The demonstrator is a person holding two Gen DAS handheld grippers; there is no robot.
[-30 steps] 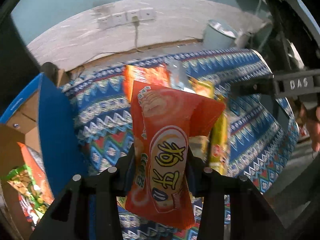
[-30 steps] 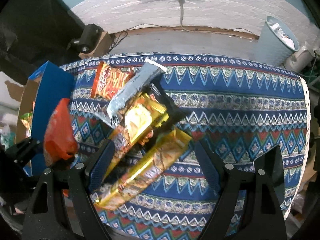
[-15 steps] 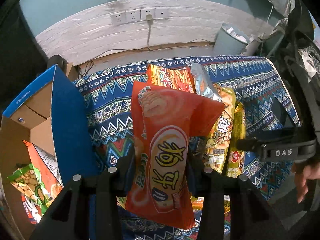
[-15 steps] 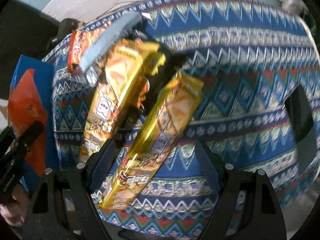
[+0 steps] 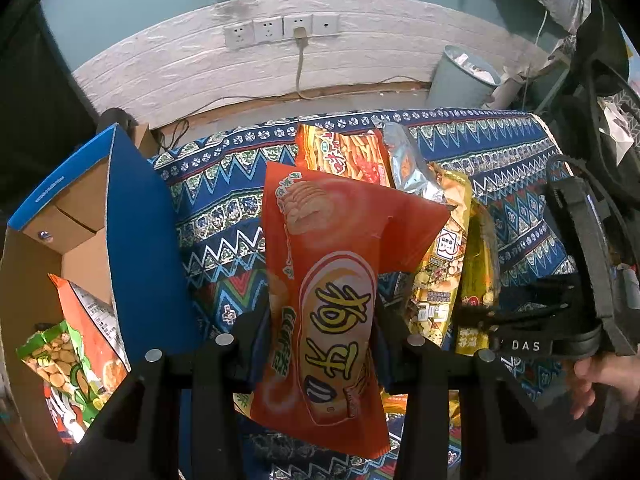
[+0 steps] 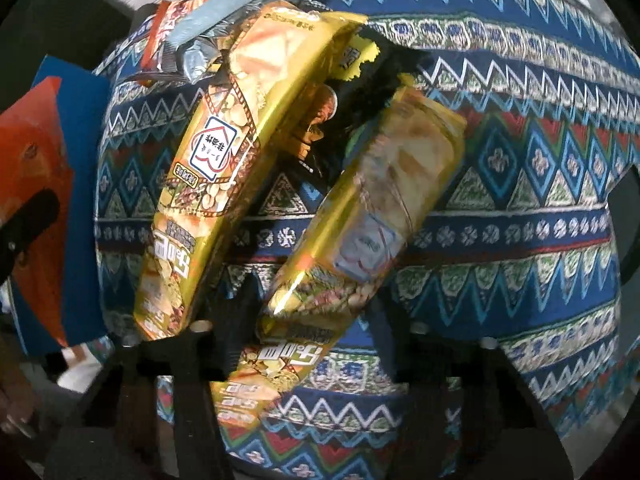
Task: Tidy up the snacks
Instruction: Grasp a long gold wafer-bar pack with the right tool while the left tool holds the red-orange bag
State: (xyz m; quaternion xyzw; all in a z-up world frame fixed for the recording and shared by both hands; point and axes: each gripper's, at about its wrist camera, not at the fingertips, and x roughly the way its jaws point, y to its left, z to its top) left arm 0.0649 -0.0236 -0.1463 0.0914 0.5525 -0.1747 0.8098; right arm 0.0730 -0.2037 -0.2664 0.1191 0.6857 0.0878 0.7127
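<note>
An orange chip bag point(image 5: 332, 280) stands upright between the fingers of my left gripper point(image 5: 322, 316), which is shut on it beside the blue-flapped cardboard box point(image 5: 132, 220). My right gripper point(image 6: 316, 308) points down at the patterned tablecloth point(image 6: 500, 208). Its jaws are closing on a gold snack pack point(image 6: 368, 208), and both pads touch the pack's lower part. A second gold pack point(image 6: 224, 152) lies just to its left. Over in the left wrist view, the gripped gold pack point(image 5: 478, 264) is seen at the right.
An orange-red fries pack point(image 5: 340, 152), a silver pack point(image 5: 408, 164) and a black pack point(image 6: 360, 92) lie in the pile. The box holds a green pack point(image 5: 56, 360) and an orange one. A grey bin point(image 5: 460, 80) stands behind the table. A hand point(image 5: 600, 376) is at the right.
My right gripper has come down over the pile and its jaws have narrowed around the right-hand gold pack. My left gripper still holds the orange bag in the same spot.
</note>
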